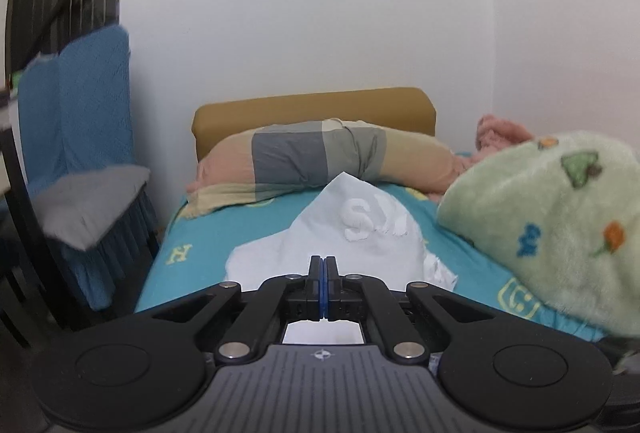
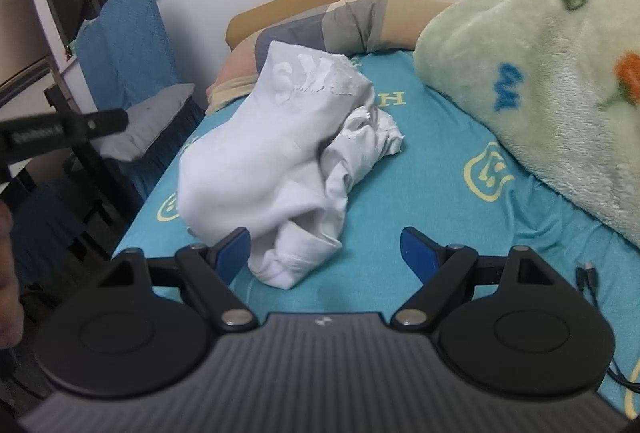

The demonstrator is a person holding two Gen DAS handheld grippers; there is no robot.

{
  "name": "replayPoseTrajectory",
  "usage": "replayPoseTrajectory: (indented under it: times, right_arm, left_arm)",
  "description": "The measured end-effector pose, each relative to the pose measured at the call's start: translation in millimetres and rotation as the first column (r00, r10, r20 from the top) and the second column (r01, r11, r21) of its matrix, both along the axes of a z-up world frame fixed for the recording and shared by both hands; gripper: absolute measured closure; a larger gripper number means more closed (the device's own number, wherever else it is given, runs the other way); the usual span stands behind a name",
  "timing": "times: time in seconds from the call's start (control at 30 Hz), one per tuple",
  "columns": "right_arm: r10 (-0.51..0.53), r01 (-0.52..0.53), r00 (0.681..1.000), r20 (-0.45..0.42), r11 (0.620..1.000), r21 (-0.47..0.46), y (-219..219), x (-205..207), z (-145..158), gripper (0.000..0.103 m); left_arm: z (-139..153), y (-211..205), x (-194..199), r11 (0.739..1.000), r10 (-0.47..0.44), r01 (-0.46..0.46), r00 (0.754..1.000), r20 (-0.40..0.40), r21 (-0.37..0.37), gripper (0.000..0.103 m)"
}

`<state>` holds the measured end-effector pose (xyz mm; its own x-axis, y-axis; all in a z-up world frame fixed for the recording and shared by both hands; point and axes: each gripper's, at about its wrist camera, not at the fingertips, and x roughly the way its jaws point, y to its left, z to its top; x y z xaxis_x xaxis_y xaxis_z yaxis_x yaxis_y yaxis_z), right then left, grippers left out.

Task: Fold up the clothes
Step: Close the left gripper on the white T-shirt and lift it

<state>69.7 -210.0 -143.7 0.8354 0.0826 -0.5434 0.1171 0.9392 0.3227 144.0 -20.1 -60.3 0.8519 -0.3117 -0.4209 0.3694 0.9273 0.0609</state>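
**White T-shirt heaped on the bed, my left tool closed, my right tool spread**

My left gripper has its 2 blue-padded fingers pressed flat together, with no gap showing between them. From its own camera, white cloth lies directly beyond and below the tips, but I cannot tell whether any fabric is pinched between the pads. In the right wrist view the left gripper shows as a dark blurred bar at the left edge, apart from the garment.

My right gripper stands with its 2 fingers wide apart. Its left blue pad sits just beside the near end of the garment, and the right pad is over bare sheet. Nothing is clamped.

The white T-shirt lies crumpled in a loose heap on the turquoise bedsheet, which carries yellow cartoon prints. Raised white lettering shows on the upper part of the shirt. Its far end lies near a patchwork pillow that rests against a mustard headboard.

A pale green fleece blanket with embroidered figures is bunched on the right side of the bed, apart from the shirt. A blue-covered chair with a grey cushion stands left of the bed. A dark cable lies on the sheet near the right gripper.
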Motion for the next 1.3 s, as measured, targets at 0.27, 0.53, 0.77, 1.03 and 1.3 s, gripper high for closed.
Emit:
replayPoseTrajectory:
  times: [0.27,0.53,0.77,1.03,1.3]
  right_arm:
    - [-0.09,0.09,0.993,-0.075,0.996,-0.001,0.0,30.4,-22.0,0.021]
    - [-0.134,0.138,0.988,-0.076,0.989,0.058,-16.3,33.9,-24.6,0.02]
    - [-0.093,0.104,0.99,-0.104,0.989,0.109,-13.8,45.2,-38.9,0.02]
    - [-0.115,0.128,0.988,-0.107,0.984,0.123,-19.2,47.9,-41.2,0.021]
    - [-0.106,0.113,0.99,-0.092,0.991,0.075,-17.0,46.9,-42.8,0.02]
  left_arm:
    - [-36.3,3.2,-0.1,0.986,-0.145,0.149,0.987,-0.061,0.07,0.095]
    - [-112.3,-29.3,-5.9,0.858,-0.336,0.302,0.942,0.009,0.415,0.047]
    - [-139.3,-35.5,3.2,0.79,-0.393,0.322,0.919,0.028,0.522,0.045]
    - [-145.5,-40.3,1.6,0.72,-0.436,0.325,0.899,0.036,0.614,0.037]
    - [-137.4,-49.7,12.5,0.725,-0.239,-0.069,0.908,0.345,0.685,0.035]
